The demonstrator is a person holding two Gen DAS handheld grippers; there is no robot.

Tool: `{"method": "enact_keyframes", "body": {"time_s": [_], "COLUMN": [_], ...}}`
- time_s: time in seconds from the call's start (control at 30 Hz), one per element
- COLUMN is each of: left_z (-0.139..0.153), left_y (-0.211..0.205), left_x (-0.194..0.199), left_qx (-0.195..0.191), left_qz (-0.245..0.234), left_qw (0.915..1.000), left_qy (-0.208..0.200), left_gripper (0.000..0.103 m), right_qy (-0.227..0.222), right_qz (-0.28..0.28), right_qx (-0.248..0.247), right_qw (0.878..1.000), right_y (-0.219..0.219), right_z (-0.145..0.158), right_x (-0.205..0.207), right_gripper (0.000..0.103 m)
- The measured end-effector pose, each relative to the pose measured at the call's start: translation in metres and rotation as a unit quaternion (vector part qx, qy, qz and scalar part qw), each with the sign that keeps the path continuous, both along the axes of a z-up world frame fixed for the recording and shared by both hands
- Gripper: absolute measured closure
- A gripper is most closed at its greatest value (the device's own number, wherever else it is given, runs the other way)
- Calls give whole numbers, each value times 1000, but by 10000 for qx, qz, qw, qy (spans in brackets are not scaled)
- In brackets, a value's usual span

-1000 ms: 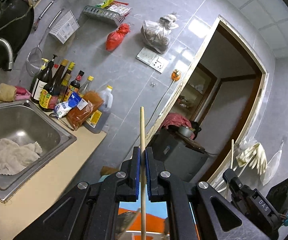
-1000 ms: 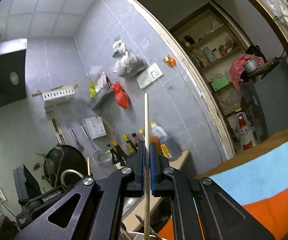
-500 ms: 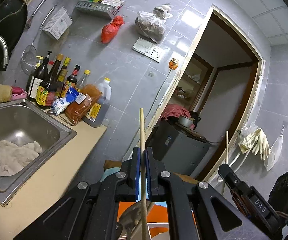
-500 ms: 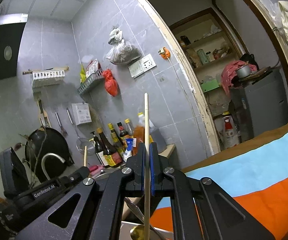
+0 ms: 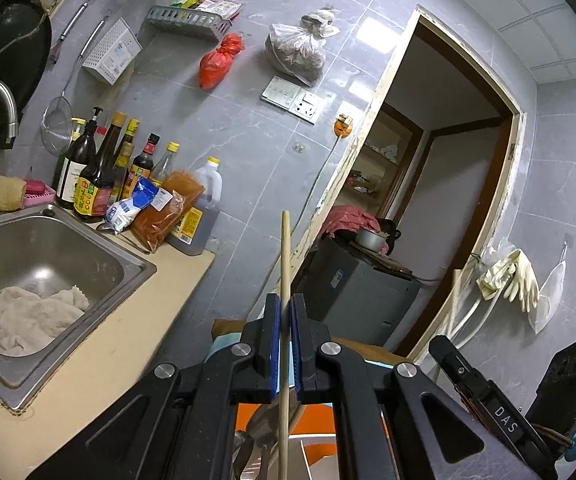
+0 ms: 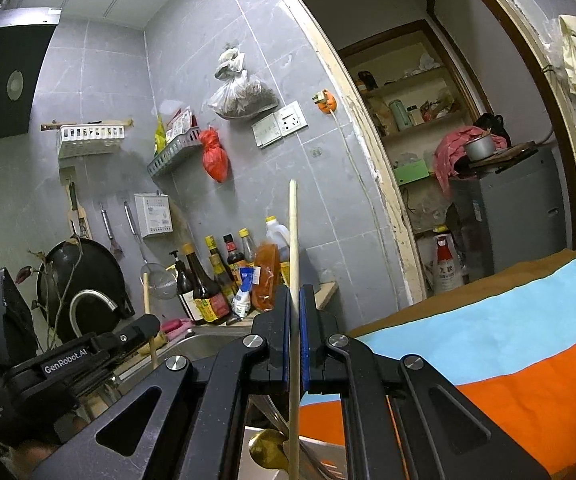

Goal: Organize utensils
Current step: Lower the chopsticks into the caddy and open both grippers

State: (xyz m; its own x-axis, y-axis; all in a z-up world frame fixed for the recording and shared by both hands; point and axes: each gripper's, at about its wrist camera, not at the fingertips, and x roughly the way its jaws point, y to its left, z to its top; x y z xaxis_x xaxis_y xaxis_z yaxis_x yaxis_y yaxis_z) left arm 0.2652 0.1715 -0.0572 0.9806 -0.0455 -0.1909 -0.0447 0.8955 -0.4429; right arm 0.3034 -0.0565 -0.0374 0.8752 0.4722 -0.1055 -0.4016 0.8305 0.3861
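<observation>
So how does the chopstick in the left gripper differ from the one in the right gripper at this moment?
The left gripper holds a darker, tan chopstick, leaning slightly off vertical. The right gripper holds a paler, cream chopstick, standing almost straight up. In each wrist view, the other stick shows small off to the side. Shared: both are thin wooden sticks clamped between closed blue pads, upper ends pointing up, lower ends down among metal utensils.

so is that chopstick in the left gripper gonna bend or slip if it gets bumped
The chopstick looks straight and wooden, so probably stiff and light. The left gripper pinches it at one narrow spot with long ends free, so it may pivot. Being slim and apparently round, it would likely roll if released.
</observation>
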Motion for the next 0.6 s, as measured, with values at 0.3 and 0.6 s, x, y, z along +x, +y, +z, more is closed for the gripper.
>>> {"method": "enact_keyframes", "body": {"time_s": [0.3, 0.6], "left_z": [7, 22], "left_y": [-4, -7], "left_x": [-10, -29], "left_qx": [149, 71], "left_qz": [-53, -67], "left_qw": [9998, 9997], "left_qy": [103, 204], "left_gripper": [96, 73], "right_qy": [51, 172], "right_qz": [114, 391], "right_qx": [-64, -145], "right_qw": [9999, 9990], "right_y": [-3, -8], "right_z": [-1, 10], "right_x": [-5, -19], "right_gripper": [99, 91]}}
